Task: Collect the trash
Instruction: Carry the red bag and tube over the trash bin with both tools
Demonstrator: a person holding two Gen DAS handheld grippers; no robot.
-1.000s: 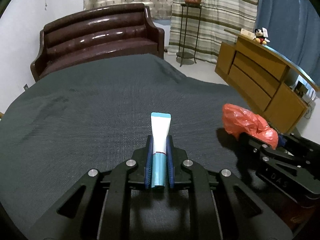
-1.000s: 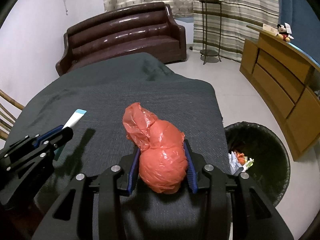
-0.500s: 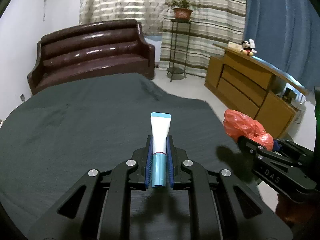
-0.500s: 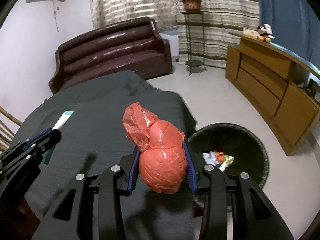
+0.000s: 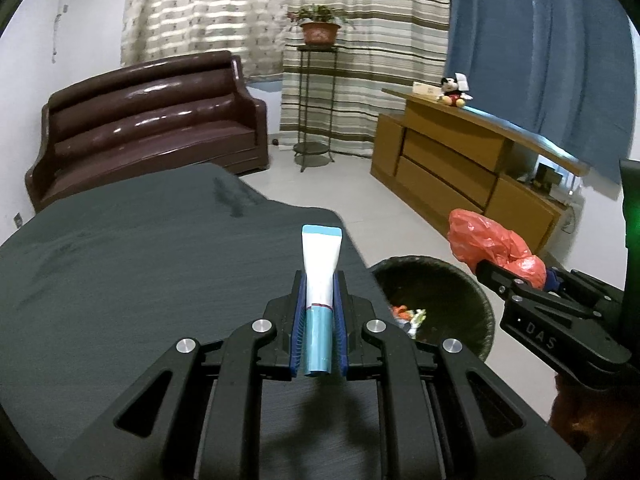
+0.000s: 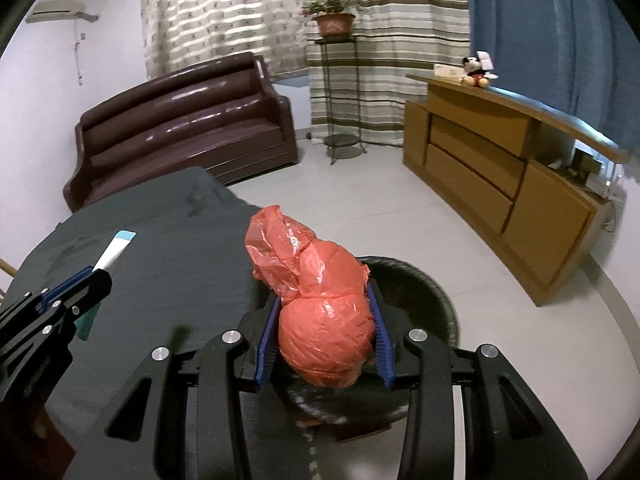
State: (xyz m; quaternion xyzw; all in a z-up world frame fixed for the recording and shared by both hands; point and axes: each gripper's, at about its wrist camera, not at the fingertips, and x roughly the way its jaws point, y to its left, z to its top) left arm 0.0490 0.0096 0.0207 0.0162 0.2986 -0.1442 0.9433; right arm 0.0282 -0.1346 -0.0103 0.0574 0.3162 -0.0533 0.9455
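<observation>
My left gripper (image 5: 319, 280) is shut on a white and light-blue tube (image 5: 320, 276), which sticks out forward over the right edge of the dark grey table (image 5: 140, 264). My right gripper (image 6: 326, 300) is shut on a crumpled red plastic bag (image 6: 320, 304) and hangs above a black trash bin (image 6: 416, 292). From the left wrist view the bin (image 5: 436, 292) stands on the floor just right of the table, with bits of trash inside, and the red bag (image 5: 492, 244) hovers over its far right rim. The right wrist view shows the tube (image 6: 114, 252) at the left.
A dark brown sofa (image 5: 148, 120) stands beyond the table. A metal plant stand (image 5: 316, 100) is before striped curtains. A wooden cabinet (image 5: 460, 164) with a plush toy (image 5: 454, 90) runs along the right. Pale floor (image 6: 360, 192) lies between them.
Both grippers have swung to the right with their loads, off the table's middle. The bin has come into the left view and now lies under the red bag.
</observation>
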